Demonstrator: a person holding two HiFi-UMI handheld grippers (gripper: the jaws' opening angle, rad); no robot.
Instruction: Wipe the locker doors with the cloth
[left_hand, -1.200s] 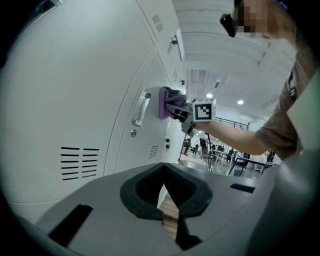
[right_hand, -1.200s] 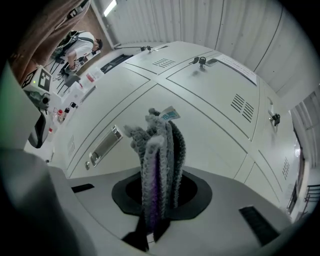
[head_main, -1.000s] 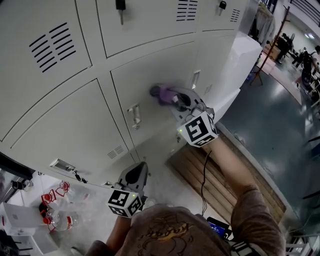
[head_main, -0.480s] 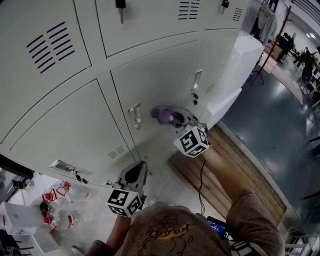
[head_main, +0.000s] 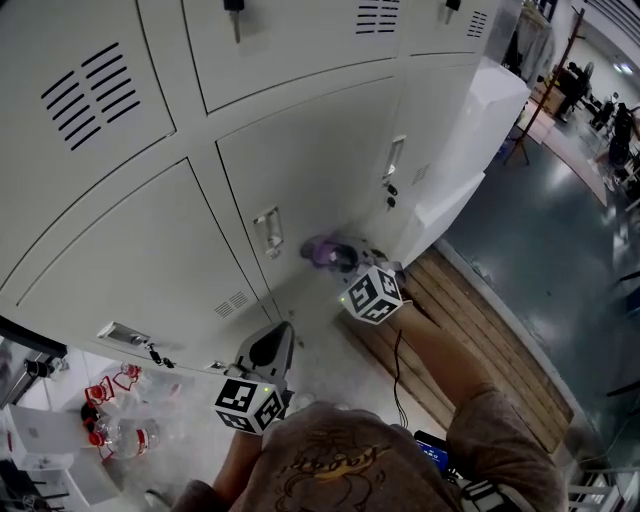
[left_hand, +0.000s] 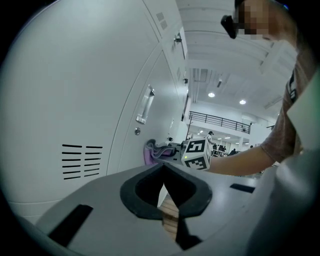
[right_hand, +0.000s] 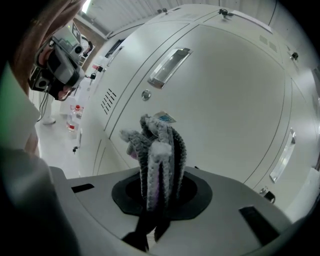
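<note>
My right gripper is shut on a purple and grey cloth, pressing it against the lower part of the middle locker door, below and right of its recessed handle. In the right gripper view the bunched cloth stands up between the jaws in front of the door. My left gripper hangs low near the bottom-left locker door, shut with nothing in it. The left gripper view has the closed jaws in front and the cloth farther off.
White lockers fill the wall, with vent slots and keyed locks. A wooden pallet lies on the floor at right. Plastic bottles and a white box sit at the lower left. People stand far off at the upper right.
My right gripper has slid the cloth down the middle locker door, from level with its handle to near the door's bottom edge. The left gripper has stayed put.
</note>
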